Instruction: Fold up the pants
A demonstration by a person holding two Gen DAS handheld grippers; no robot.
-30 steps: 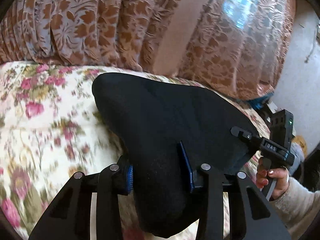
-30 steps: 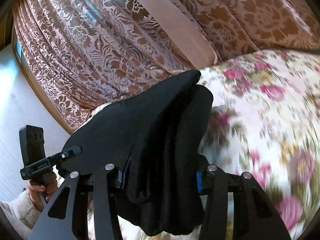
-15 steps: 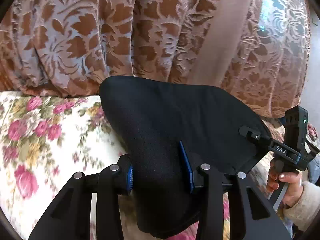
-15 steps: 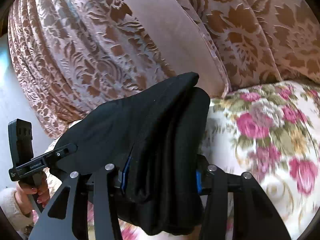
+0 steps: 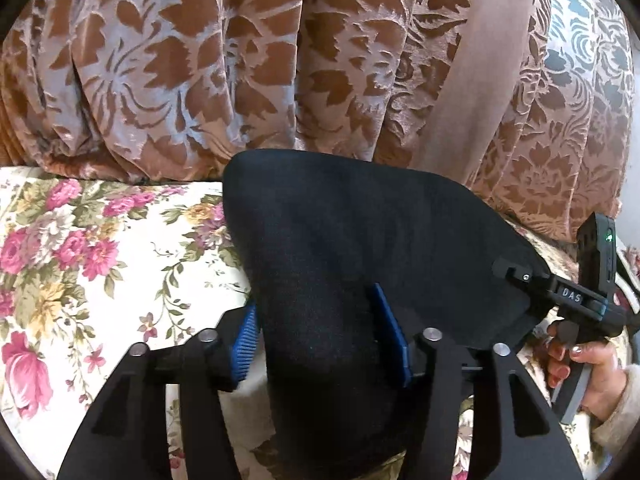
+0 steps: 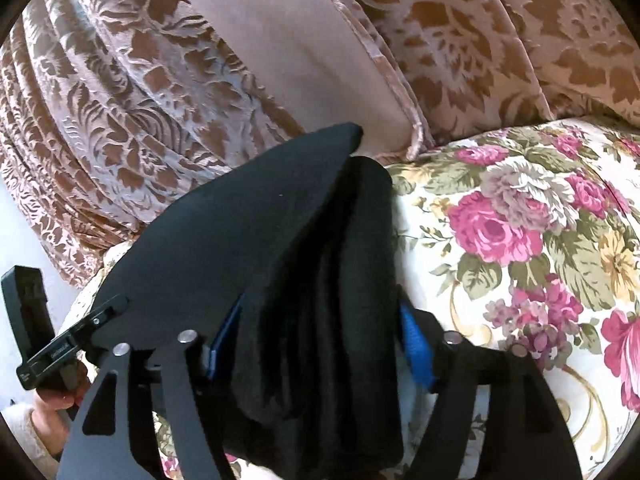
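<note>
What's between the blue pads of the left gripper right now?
A thick fold of the black fabric pants fills the gap between the left gripper's blue pads, seen in the left wrist view.

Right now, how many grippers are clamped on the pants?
2. The left gripper pinches one end of the black pants; the right gripper pinches the other, stacked end. None looks hidden.

Floral bedspread (image 5: pixel 100 264) below brown leaf-patterned curtain (image 5: pixel 200 60) with plain beige band (image 6: pixel 288 52).
</note>
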